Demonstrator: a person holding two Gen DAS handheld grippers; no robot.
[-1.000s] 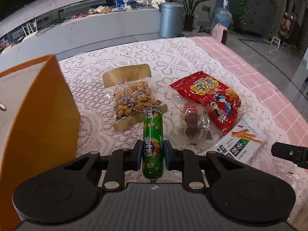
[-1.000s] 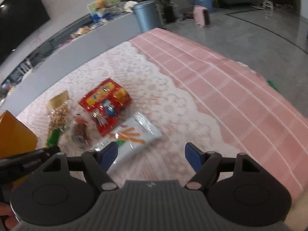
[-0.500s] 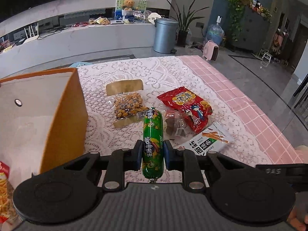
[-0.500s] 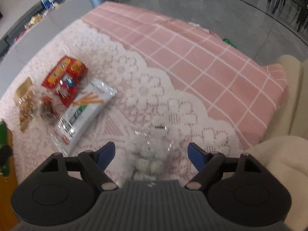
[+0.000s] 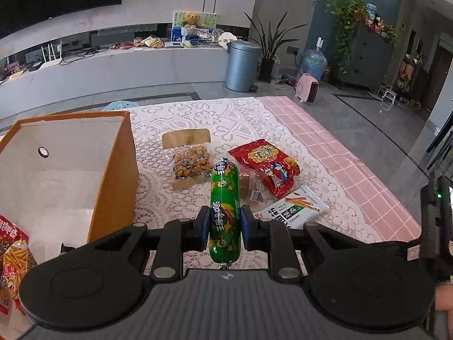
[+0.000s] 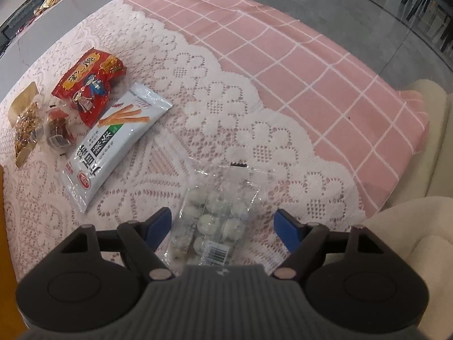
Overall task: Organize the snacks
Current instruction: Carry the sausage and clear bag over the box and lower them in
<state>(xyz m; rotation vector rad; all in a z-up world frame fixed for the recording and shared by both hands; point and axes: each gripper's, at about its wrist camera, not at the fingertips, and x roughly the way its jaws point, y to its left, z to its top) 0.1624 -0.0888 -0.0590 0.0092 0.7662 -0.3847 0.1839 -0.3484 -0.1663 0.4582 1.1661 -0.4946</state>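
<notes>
My left gripper is shut on a green sausage stick, held above the lace cloth just right of the open orange box. A red snack bag lies inside the box. My right gripper points steeply down over a clear bag of white candies. The bag lies between its blue pads, which are closing and stand apart from it. Further left lie a white-and-green bag, a red bag, a small brown pack and a bag of nuts.
The pink checked tablecloth runs to the table's right edge, with a cream cushion beyond it. In the left wrist view the same snacks lie ahead: nuts, red bag, white-and-green bag.
My left gripper rose and drew back with the sausage, and the box's inside came into view. My right gripper tipped downward, bringing the clear candy bag between its jaws.
</notes>
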